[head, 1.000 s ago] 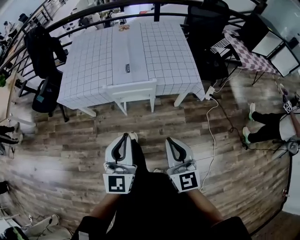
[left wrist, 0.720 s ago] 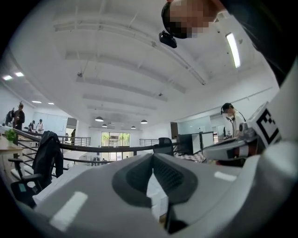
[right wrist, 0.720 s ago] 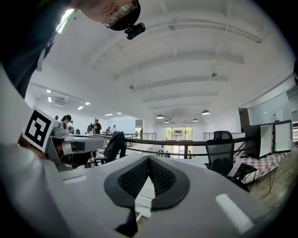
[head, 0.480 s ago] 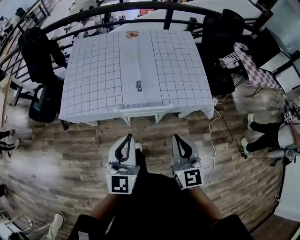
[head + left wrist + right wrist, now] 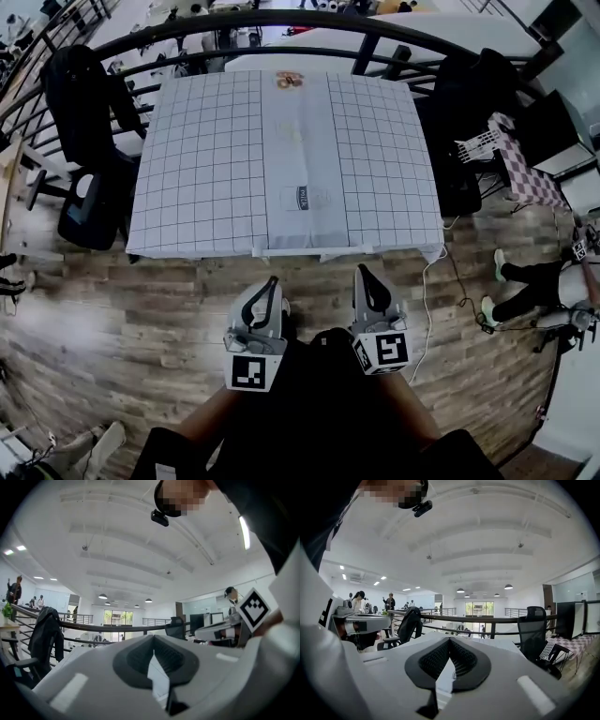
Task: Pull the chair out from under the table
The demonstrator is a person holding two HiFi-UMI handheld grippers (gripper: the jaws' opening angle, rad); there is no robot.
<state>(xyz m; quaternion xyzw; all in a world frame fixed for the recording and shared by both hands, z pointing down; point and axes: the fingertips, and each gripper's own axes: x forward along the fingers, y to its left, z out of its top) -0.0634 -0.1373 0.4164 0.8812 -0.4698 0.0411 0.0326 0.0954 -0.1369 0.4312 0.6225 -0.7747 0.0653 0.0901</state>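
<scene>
Closer than before, the grey left gripper (image 5: 273,281) and right gripper (image 5: 362,271), jaws pressed together and empty, faced the white chair (image 5: 309,252) tucked under the near edge of the grid-clothed table (image 5: 197,169), where shut jaws might only nudge its backrest.

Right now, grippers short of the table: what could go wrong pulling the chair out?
1. Of the chair only the top rail shows below the cloth edge; the left gripper and right gripper, both shut and empty, could pinch cloth with it.
2. A white cable lies on the floor near the cloth's right corner; a chair leg or a backward step might snag it.
</scene>
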